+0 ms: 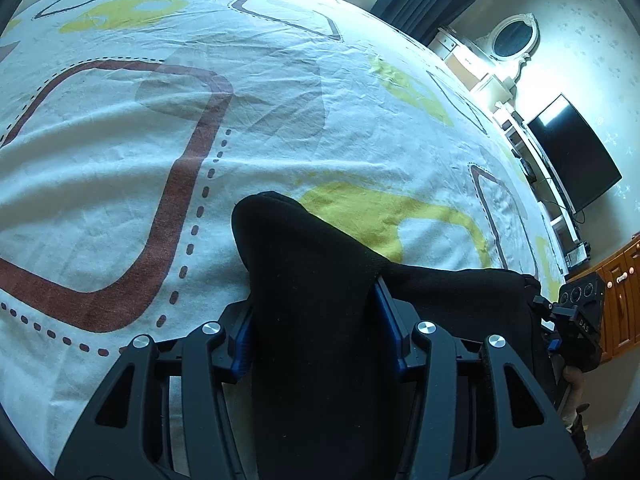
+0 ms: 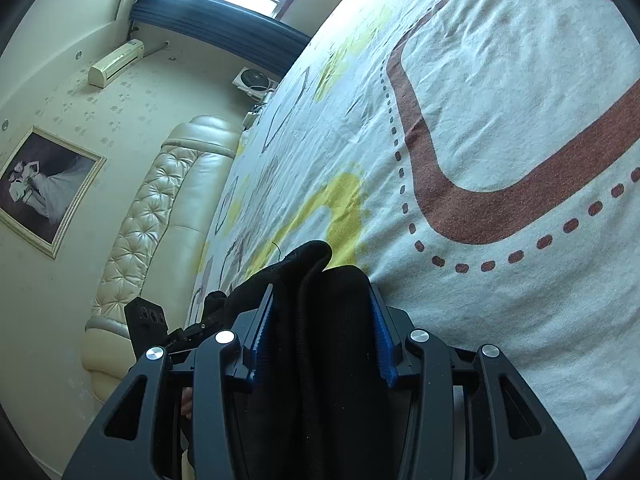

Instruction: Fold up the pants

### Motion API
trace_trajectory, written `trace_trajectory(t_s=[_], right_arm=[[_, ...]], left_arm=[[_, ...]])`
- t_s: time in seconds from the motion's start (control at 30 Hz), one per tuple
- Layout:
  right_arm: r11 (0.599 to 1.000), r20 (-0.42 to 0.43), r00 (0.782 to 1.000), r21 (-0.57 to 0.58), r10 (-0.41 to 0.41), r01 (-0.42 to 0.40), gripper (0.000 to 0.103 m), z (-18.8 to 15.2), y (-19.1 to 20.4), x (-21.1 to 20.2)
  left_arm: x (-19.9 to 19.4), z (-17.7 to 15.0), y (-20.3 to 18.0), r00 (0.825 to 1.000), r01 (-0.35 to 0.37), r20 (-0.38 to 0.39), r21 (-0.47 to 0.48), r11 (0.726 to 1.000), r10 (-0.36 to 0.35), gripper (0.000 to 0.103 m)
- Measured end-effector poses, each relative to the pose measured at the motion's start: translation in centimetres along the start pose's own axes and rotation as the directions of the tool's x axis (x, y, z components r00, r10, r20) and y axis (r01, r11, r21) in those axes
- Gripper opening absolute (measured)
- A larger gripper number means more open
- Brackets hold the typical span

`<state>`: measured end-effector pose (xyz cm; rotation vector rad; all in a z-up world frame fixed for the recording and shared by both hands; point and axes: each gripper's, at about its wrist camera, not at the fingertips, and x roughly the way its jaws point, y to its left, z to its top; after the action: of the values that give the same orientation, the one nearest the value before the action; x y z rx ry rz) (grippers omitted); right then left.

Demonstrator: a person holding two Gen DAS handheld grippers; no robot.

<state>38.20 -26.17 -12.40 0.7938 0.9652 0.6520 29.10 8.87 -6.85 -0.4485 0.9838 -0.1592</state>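
The black pants (image 1: pixel 312 280) are bunched between the blue pads of my left gripper (image 1: pixel 314 328), which is shut on them just above the bed sheet (image 1: pixel 120 184). The cloth stretches right toward my right gripper (image 1: pixel 576 320), seen at the right edge. In the right wrist view my right gripper (image 2: pixel 320 332) is shut on folded layers of the same black pants (image 2: pixel 320 312), with a corner sticking out past the pads. My left gripper (image 2: pixel 152 324) shows at the lower left there.
The bed is covered by a white sheet with brown, yellow and grey shapes (image 2: pixel 500 120). A padded cream headboard (image 2: pixel 168 208), a framed picture (image 2: pixel 44 188) and an air conditioner (image 2: pixel 116 62) are on one side. A TV (image 1: pixel 576 152) and a wooden cabinet (image 1: pixel 624 296) are on the other.
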Motion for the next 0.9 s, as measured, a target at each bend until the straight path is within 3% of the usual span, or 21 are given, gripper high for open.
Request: trace_trajectory(t_s=[0.53, 0.63, 0.77, 0.9], right_arm=[[1.0, 0.013, 1.0, -0.002, 0.015, -0.015, 0.042, -0.3, -0.8, -0.7], [1.0, 0.017, 1.0, -0.002, 0.016, -0.016, 0.041, -0.2, -0.9, -0.8], [0.999, 0.008, 0.999, 0.017, 0.032, -0.032, 0.048, -0.1, -1.0, -1.4], [0.996, 0.022, 0.998, 0.065, 0.053, -0.055, 0.061, -0.5, -1.3, -3.8]], left_arm=[[0.2, -0.2, 0.2, 1.0, 0.011, 0.004, -0.003, 1.0, -0.011, 0.055], [0.2, -0.1, 0.3, 0.999, 0.038, -0.003, -0.008, 0.999, -0.038, 0.062], [-0.2, -0.3, 0.1, 0.995, 0.095, -0.025, -0.009, 0.995, -0.095, 0.085], [-2.4, -2.1, 0.7, 0.989, 0.145, -0.007, -0.08, 0.986, -0.146, 0.087]])
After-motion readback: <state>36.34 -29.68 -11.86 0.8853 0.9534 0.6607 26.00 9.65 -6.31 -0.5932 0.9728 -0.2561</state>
